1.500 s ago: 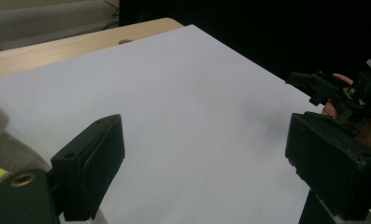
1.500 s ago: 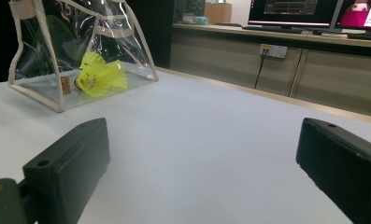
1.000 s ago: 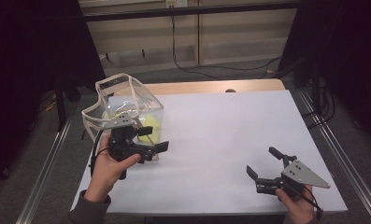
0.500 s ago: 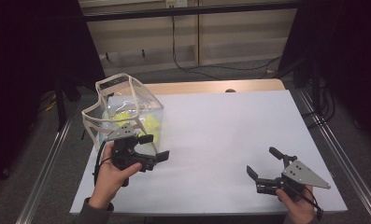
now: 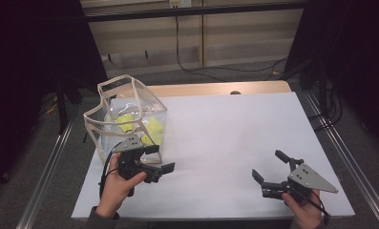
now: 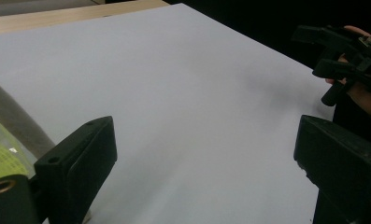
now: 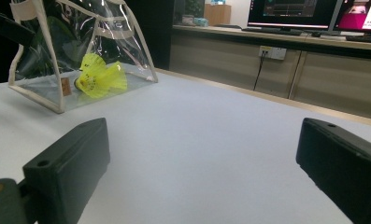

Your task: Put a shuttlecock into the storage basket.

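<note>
Nearest, at the bottom right of the high view: right gripper (image 5: 271, 172), held in a hand (image 5: 302, 212) low over the white desk (image 5: 235, 133), jaws spread wide, nothing between them, grey three-cornered plate on top. Same wide spread in the right gripper view (image 7: 199, 172), bare white surface between the two black jaws.

Level with it on the left: left gripper (image 5: 159, 159), gripped by the other hand (image 5: 116, 183), jaws likewise apart and empty, pointing toward the middle of the desk. From the left gripper view (image 6: 206, 177), both jaws far apart over plain white, with the right gripper and its hand farther off at the upper right.

Just behind the left gripper, close to it though whether touching cannot be told: clear bag (image 5: 111, 119) with pale trim, standing upright near the desk's left edge, mouth open at the top. Inside, on the bag's floor: yellow shuttlecocks (image 5: 126, 123), lying on their sides; plainly seen through the clear wall in the right gripper view (image 7: 99, 77).

Beyond that, a wooden strip (image 5: 215, 88) along the far edge of the desk, then cabinet fronts and hanging cables (image 5: 177, 43); monitors (image 7: 309, 13) lit on a far counter in the right gripper view.
</note>
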